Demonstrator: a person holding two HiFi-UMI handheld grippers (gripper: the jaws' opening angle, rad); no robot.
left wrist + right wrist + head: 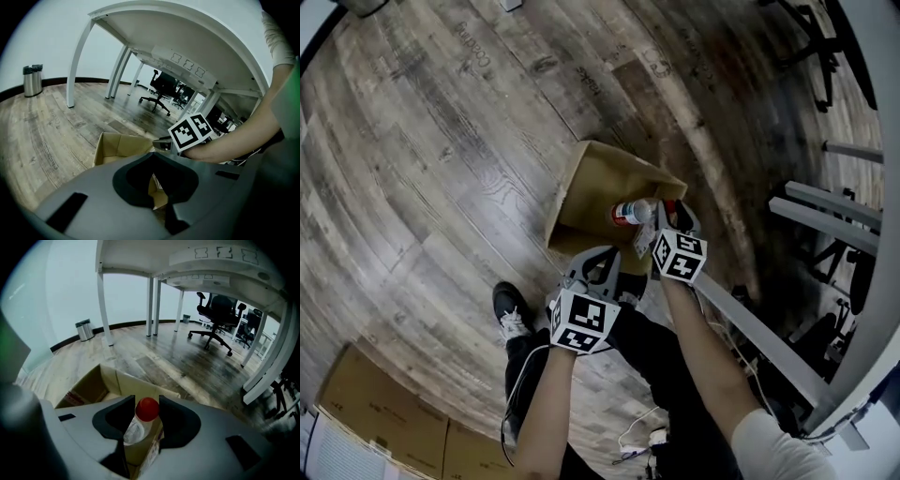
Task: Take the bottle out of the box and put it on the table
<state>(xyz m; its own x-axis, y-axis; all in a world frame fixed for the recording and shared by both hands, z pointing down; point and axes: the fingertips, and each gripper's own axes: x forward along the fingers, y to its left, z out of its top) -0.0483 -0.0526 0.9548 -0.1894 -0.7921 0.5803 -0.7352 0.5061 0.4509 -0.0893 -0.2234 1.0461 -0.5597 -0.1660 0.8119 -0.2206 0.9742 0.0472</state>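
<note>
An open cardboard box (591, 178) (117, 145) (93, 385) sits on the wooden floor. A clear bottle (630, 212) (135, 431) with a red cap (147, 408) hangs over the box's right wall. My right gripper (664, 210) (142, 403) is shut on the bottle, its jaws pressing on both sides of the cap. My left gripper (598, 255) (152, 157) hovers at the box's near edge with its jaws together. I cannot tell whether it pinches the cardboard. The right gripper's marker cube (192, 131) shows in the left gripper view.
A white desk frame (759, 337) runs along the right, its legs (104, 310) standing on the floor. Office chairs (215, 317) (161, 89) stand behind. A metal bin (32, 80) is by the wall. Flat cartons (384, 412) lie at the lower left, a black shoe (511, 309) near the box.
</note>
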